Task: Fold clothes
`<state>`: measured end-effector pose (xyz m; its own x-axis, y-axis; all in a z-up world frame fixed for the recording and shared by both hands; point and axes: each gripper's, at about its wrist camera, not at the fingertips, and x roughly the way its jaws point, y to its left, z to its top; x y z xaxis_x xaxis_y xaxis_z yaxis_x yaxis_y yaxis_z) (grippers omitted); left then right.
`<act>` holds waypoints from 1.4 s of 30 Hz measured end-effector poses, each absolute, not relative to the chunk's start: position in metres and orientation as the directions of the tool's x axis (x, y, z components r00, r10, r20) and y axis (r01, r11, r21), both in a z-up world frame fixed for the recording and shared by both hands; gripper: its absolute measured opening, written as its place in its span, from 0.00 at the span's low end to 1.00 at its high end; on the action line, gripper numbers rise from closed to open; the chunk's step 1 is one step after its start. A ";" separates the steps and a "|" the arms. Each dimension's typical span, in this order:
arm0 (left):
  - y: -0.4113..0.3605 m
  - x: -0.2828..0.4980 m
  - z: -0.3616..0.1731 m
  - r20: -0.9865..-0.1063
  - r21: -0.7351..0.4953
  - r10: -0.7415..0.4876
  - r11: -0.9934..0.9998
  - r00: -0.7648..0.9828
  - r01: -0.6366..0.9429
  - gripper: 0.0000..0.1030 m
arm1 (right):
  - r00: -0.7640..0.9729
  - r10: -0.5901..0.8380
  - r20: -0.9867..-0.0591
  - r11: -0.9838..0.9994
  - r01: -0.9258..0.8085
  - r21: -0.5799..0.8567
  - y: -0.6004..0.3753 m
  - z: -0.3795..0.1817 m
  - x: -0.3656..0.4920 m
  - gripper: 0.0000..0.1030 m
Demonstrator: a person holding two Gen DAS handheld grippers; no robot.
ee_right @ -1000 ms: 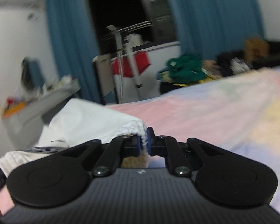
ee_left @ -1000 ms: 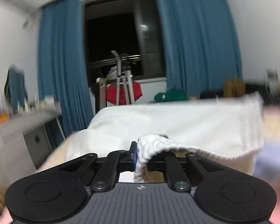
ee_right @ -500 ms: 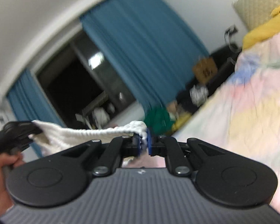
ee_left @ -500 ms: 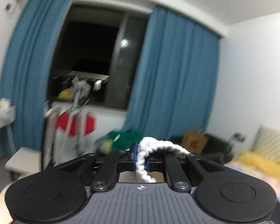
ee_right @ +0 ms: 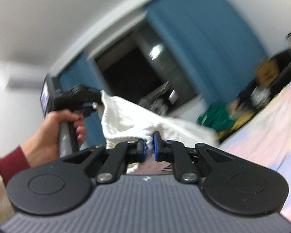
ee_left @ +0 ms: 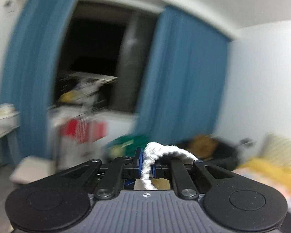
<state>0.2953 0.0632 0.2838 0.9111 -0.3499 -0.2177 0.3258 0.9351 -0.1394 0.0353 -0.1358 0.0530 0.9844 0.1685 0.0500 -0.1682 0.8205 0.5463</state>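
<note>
White ribbed knit is sitting pinched in both grippers: the left gripper (ee_left: pixel 147 164) is clenched on a rolled edge of the white garment (ee_right: pixel 133 116) that is arching over its right finger, and the right gripper (ee_right: pixel 149 149) is clamping another bit of the same hem between its blue pads (ee_right: pixel 156 145). Going by the task, the step in hand is lifting the piece clear and spreading it in the air before laying it down. Doing that well is calling for 2 firm pinches, both hands travelling level with each other, and the edge between them being drawn taut so the body is hanging straight and not twisting. Just beyond the right gripper, the cloth is stretching up and left to the left gripper, which the person's hand (ee_right: pixel 54 130) in a dark red sleeve is gripping by its handle; the fabric is looking thick, soft and slightly slack in the middle. Farther off, the pastel bedspread (ee_right: pixel 261 132) is lying below, well apart from the cloth, with blue curtains (ee_left: pixel 184 81) blurring behind.
</note>
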 end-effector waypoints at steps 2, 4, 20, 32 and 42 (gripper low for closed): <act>0.123 0.310 0.246 -0.273 -0.138 -0.237 0.969 0.932 0.206 0.09 | 0.959 0.282 -0.018 0.791 -0.222 0.570 -0.095 0.030 0.063 0.11; 0.180 0.323 0.212 -0.321 -0.138 -0.138 0.986 0.937 0.098 0.09 | 0.923 0.375 -0.086 0.771 -0.259 0.581 -0.054 0.010 0.092 0.12; 0.518 0.347 -0.060 -0.602 -0.154 0.160 0.938 0.783 -0.310 0.09 | 0.637 0.658 -0.403 0.737 -0.434 0.518 0.166 -0.104 0.223 0.22; 0.501 0.252 -0.021 -0.572 -0.131 0.206 0.933 0.794 -0.336 0.83 | 0.551 0.756 -0.355 0.652 -0.576 0.493 0.161 -0.077 0.187 0.84; 0.384 0.123 0.041 -0.502 -0.129 0.131 0.966 0.855 -0.224 0.83 | 0.697 0.641 -0.321 0.764 -0.540 0.353 0.063 -0.029 0.140 0.84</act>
